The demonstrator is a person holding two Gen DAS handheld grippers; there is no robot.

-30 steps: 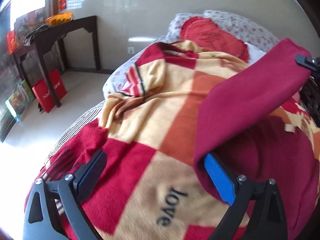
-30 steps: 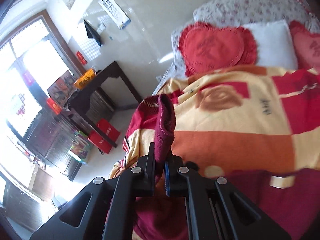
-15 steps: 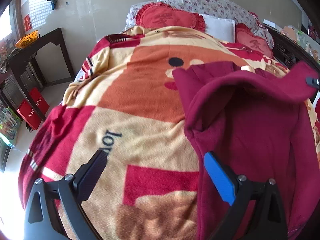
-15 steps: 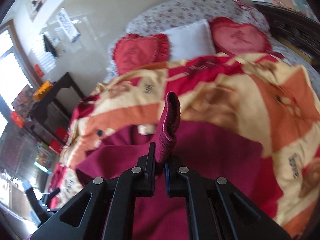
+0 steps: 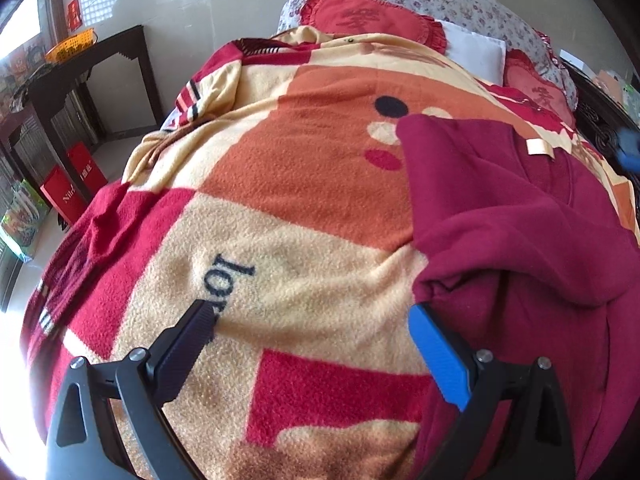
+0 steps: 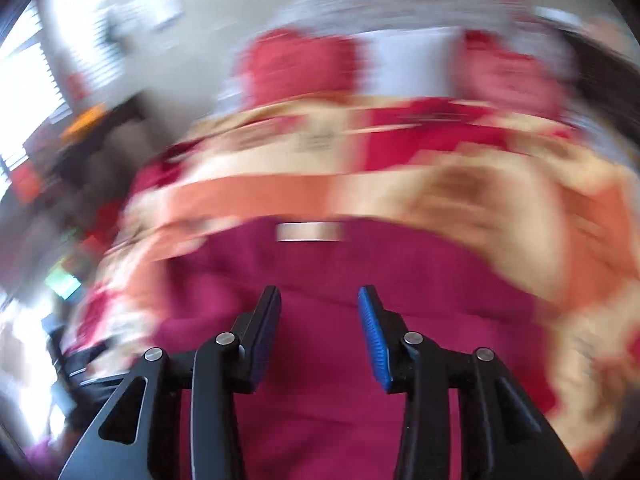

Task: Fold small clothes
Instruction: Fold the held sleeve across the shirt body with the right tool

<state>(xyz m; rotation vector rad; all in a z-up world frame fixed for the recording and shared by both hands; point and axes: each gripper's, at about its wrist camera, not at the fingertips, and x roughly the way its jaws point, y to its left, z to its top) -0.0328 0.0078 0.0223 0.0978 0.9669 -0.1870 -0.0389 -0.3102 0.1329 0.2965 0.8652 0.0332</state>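
Left gripper point(image 5: 312, 320), foreground: jaws spread wide, empty, low over the blanket point(image 5: 304, 208), blue pad just beside a raised fold of the maroon top point(image 5: 520, 240). Right gripper point(image 6: 319, 300): jaws parted, nothing between them, above the top's point(image 6: 320, 280) middle; view heavily blurred, so contact with the cloth cannot be told.

Top spread on the blanket at the bed's right side, one sleeve laid across the body, neck label point(image 5: 540, 147) at the far end. Beyond: heart cushions point(image 5: 368, 16), white pillow point(image 5: 476, 50).

Likely step: taking hold for the next fold. To do well: close on the loose edge near the blue pad, pinching only maroon cloth, not the fleece beneath; carry it flat across the body; match edges; smooth the hump before release. Risk: dragging the laid sleeve askew.
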